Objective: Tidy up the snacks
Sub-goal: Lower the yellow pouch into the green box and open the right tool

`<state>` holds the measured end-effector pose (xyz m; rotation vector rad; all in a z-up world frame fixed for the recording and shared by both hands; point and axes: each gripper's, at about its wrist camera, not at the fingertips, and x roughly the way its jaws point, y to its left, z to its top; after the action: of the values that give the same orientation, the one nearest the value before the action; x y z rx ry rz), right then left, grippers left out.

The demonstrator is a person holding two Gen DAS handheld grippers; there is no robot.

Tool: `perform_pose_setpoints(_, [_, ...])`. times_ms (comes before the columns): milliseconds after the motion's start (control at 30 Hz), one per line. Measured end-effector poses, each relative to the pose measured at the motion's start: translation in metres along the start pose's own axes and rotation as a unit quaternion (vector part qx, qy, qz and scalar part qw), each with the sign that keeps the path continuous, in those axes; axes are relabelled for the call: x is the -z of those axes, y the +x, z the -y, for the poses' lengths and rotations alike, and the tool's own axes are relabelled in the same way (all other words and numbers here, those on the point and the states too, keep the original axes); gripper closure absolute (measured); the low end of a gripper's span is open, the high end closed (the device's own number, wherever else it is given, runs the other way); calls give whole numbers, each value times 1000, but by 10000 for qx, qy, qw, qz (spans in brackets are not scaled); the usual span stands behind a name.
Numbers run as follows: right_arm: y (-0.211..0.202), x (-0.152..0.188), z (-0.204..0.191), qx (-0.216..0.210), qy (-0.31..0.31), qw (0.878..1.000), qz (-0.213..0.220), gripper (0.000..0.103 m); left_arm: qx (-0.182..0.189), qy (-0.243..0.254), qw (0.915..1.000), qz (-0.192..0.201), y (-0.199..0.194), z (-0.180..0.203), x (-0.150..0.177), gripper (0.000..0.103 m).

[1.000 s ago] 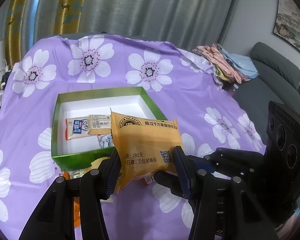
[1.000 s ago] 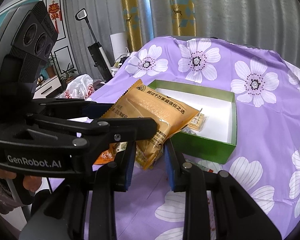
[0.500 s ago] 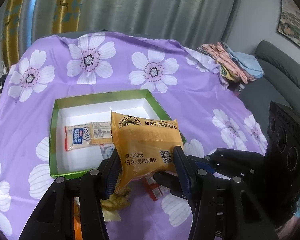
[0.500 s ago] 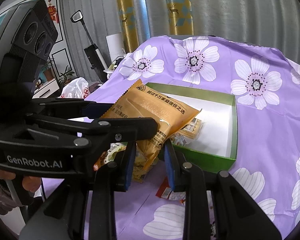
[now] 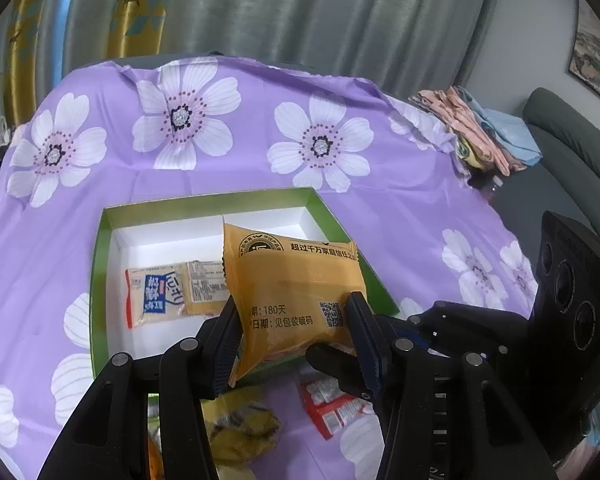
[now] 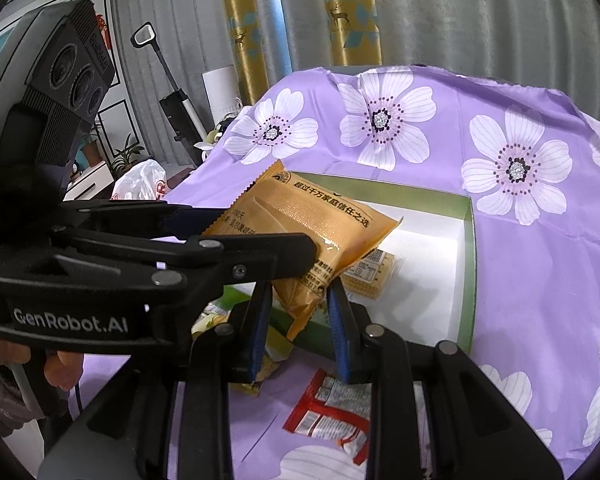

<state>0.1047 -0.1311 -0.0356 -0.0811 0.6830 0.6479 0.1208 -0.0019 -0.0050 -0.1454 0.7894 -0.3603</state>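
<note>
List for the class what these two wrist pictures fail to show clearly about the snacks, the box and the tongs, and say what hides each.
1. Left wrist view: the near part of the green box floor is hidden by the orange packet in the left tongs.
2. Left wrist view: the yellow packet is blurred and partly behind the tongs.
3. Right wrist view: the red packet is partly covered by the right tongs.
</note>
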Motion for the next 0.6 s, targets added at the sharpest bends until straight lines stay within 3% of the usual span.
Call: perform_pose_setpoints(600, [41, -9, 18, 12, 84, 9992, -390, 74, -122, -138, 9994, -283, 37, -19, -8, 51])
